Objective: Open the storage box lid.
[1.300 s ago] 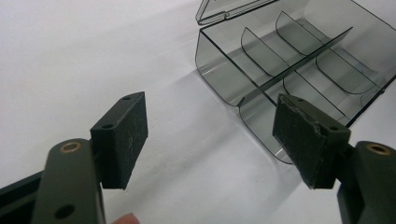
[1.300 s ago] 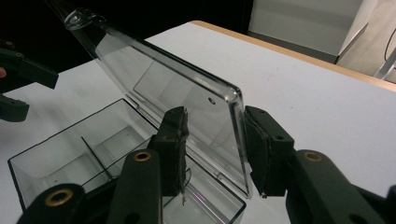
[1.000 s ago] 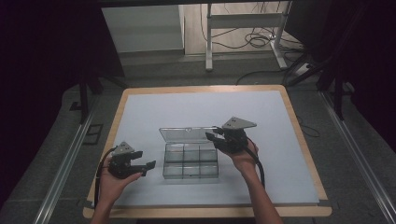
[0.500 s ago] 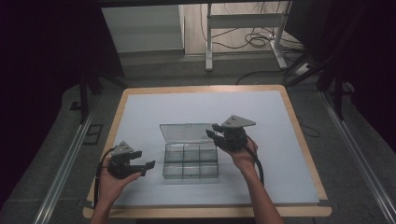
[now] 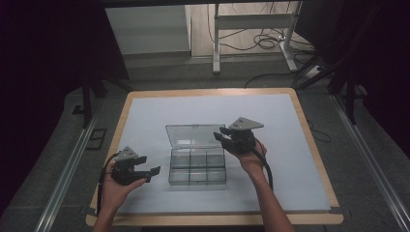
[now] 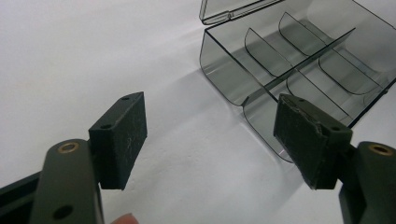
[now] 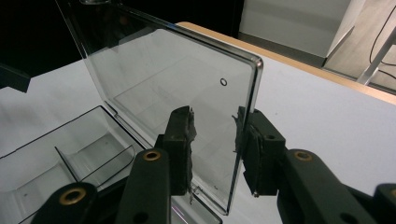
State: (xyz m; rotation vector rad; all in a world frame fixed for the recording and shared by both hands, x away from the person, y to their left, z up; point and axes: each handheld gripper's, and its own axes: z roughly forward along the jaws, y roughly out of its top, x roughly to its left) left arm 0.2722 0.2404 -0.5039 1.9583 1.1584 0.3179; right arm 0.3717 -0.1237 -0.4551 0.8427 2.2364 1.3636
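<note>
- The clear plastic compartment box (image 5: 197, 166) sits near the middle of the white surface (image 5: 300, 159), its lid (image 5: 195, 135) standing open on the far side.
- Your right gripper (image 5: 223, 135) is at the lid's right edge. In the right gripper view its jaws straddle that edge, one on each face, but a sliver of gap seems to remain, so you cannot count it as clamped.
- Your left gripper (image 5: 150, 171) hovers just left of the box with its jaws wide apart and nothing between them.
- Judge the box as light, stiff and slick: thin hard plastic that will likely slide on the smooth surface if you push the lid without bracing the base.
- The lid edge is a fair hold for swinging it. For steadying, the near-left wall (image 6: 224, 70) in front of the left gripper looks best.
- Squeeze gently; thin clear walls could crack or flex.
- The hinge is hard to make out through the transparent plastic.
- The compartments look empty, though reflections blur the far ones.
- No latch detail is readable beyond a small tab (image 6: 229, 15) on the lid rim.
</note>
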